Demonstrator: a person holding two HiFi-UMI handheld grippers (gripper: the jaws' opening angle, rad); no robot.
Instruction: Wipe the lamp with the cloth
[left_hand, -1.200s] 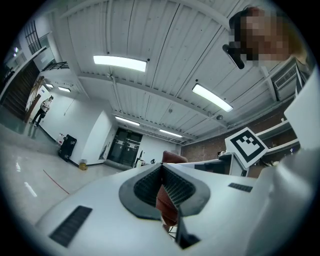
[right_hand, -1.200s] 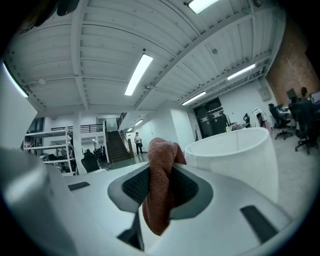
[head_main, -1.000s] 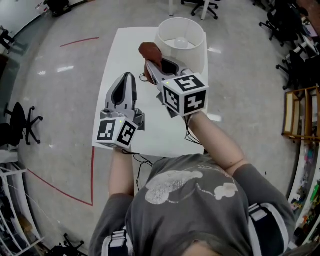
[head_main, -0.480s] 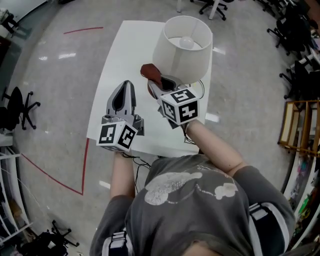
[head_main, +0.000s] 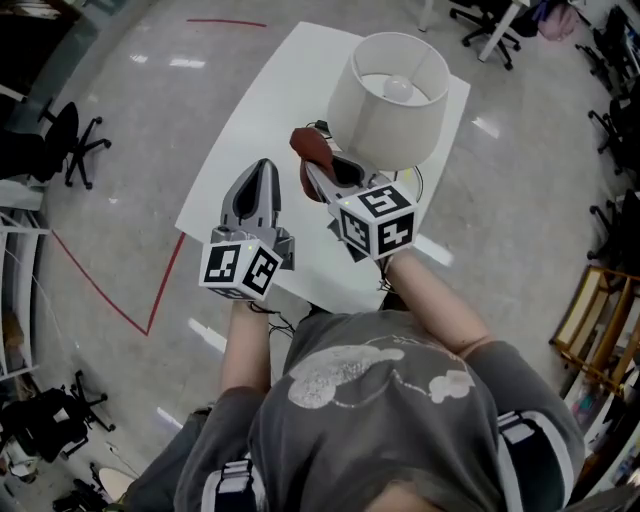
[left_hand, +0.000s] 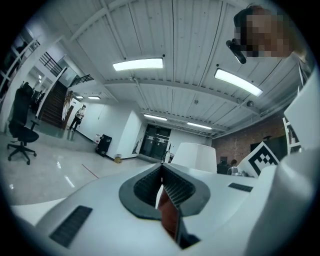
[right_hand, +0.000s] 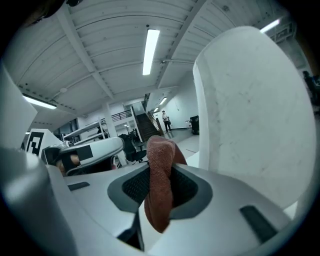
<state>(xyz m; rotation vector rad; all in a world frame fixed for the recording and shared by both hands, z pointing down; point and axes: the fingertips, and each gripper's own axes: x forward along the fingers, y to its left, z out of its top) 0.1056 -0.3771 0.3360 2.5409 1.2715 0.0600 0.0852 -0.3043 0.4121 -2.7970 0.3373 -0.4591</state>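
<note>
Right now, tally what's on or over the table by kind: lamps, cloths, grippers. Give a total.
Lamp: 1
Cloth: 1
Grippers: 2 (left gripper, right gripper)
Total: 4
</note>
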